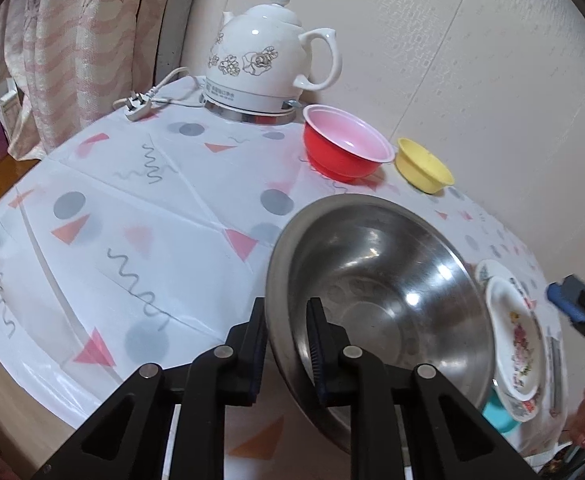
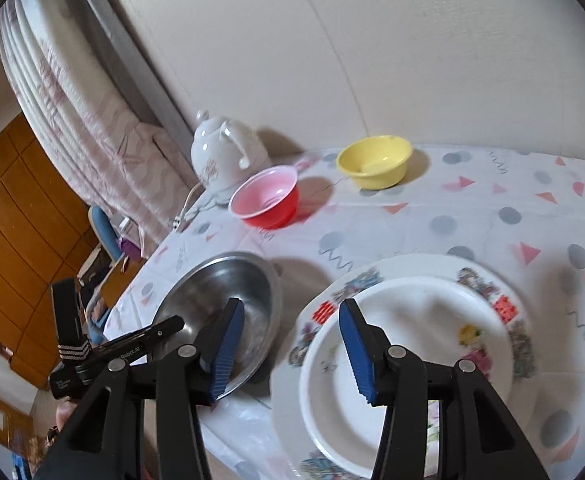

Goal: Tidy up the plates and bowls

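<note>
My left gripper (image 1: 287, 305) grips the near rim of a steel bowl (image 1: 380, 280), one finger outside the wall and one inside. The bowl stands near the table's front edge. My right gripper (image 2: 292, 348) is open and holds nothing. It hovers between the steel bowl (image 2: 228, 292) and a white flowered dish (image 2: 412, 340). The dish lies on a larger patterned plate (image 2: 508, 312). Further back stand a red bowl (image 2: 266, 198) and a yellow bowl (image 2: 374, 162), both empty and upright near the wall.
A white ceramic kettle (image 1: 268, 52) on its base stands at the back by the wall, with its cord and plug (image 1: 136, 106) lying on the patterned tablecloth (image 1: 132, 208). Something teal (image 1: 500, 416) shows under the dish. Curtains hang beyond the table's left side.
</note>
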Action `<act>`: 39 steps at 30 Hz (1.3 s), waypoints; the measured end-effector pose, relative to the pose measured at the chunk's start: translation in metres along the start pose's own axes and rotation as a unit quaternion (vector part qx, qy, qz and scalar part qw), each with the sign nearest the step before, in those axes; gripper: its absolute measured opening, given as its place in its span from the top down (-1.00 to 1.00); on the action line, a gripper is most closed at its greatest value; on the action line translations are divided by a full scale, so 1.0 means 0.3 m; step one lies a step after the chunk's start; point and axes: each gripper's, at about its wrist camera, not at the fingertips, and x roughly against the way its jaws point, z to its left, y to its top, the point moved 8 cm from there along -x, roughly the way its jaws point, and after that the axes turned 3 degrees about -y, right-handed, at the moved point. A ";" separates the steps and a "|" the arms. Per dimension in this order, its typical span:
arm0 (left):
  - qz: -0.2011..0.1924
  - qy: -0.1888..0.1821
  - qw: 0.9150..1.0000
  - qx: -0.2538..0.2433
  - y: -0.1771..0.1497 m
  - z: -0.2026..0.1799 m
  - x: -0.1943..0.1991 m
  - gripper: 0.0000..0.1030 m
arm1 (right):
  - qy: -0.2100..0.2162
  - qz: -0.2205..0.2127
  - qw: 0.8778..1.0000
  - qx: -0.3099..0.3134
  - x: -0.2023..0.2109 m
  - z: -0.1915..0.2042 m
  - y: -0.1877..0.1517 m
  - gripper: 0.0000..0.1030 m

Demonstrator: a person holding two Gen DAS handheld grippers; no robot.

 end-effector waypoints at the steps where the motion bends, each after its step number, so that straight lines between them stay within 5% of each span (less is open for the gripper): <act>1: 0.000 0.002 1.000 -0.001 0.002 0.001 -0.002 0.63 | -0.008 -0.005 1.000 -0.004 0.009 -0.021 0.009 0.02; 15: -0.001 0.024 1.000 0.012 0.052 0.009 0.051 0.55 | -0.079 -0.028 0.994 -0.063 0.052 -0.335 0.104 -0.08; 25: 0.014 0.012 0.999 -0.037 0.151 -0.170 0.063 0.44 | -0.099 -0.014 0.993 -0.068 -0.004 -0.416 0.137 -0.09; 31: 0.049 -0.091 0.995 -0.007 0.291 -0.336 0.025 0.43 | -0.104 -0.006 0.993 -0.059 -0.055 -0.445 0.250 -0.09; 39: 0.010 -0.097 0.994 -0.043 0.468 -0.555 -0.124 0.43 | -0.092 0.029 0.992 -0.087 -0.183 -0.491 0.429 -0.09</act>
